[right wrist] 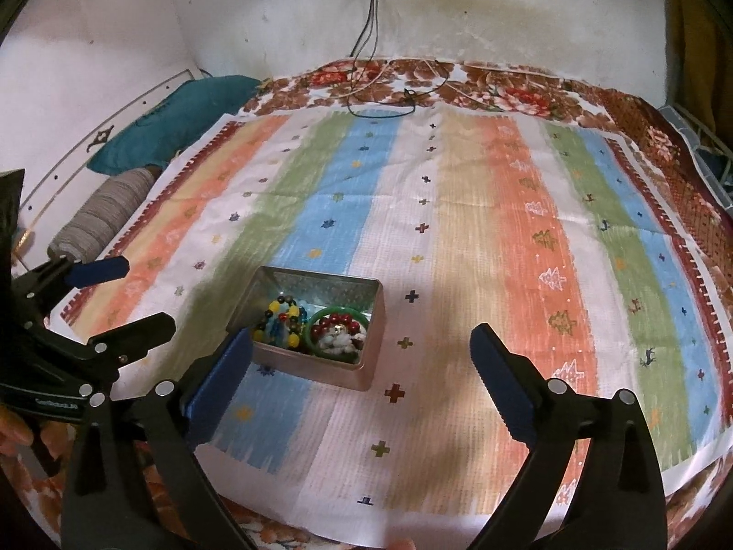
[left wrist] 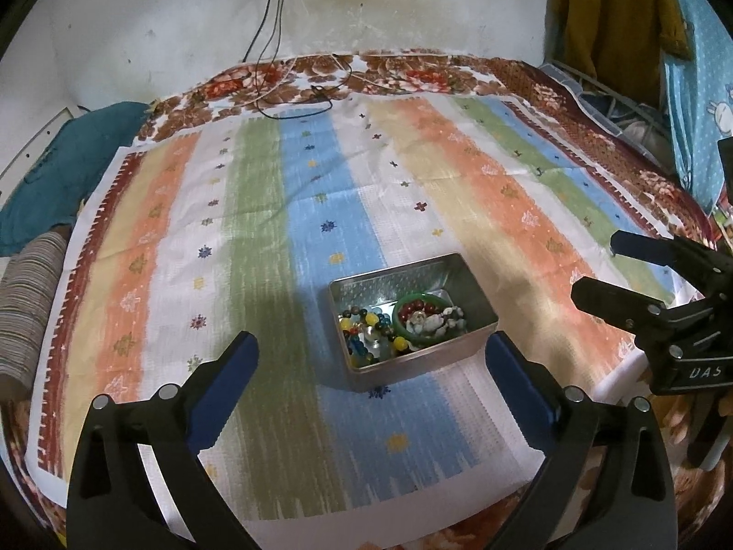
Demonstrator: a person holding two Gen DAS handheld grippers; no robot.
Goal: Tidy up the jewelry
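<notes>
Both grippers hover low over the bed and neither carries anything: the left gripper (left wrist: 373,353) has its blue-padded fingers spread wide, framing the open rectangular silver metal tin (left wrist: 476,302), and the right gripper (right wrist: 362,350) is spread just as wide, its left finger pad close against the tin's near left corner in its own view. The tin sits on the striped pastel cloth (left wrist: 256,211), on the blue and white stripes, and all the jewelry in sight is inside it: a green bangle (left wrist: 403,327) with dark red beads (left wrist: 414,307) and pale white pieces within its ring, and beside it a heap of multicoloured bead bracelets (left wrist: 366,325) in yellow, blue and dark tones. No loose piece shows on the cloth. That fits either jewelry gathered into the tin and the work near done, or a full tin waiting to be sorted out, and the pictures do not settle which. Any pick from here would call for a narrow, careful pinch, since the strands lie tangled.
</notes>
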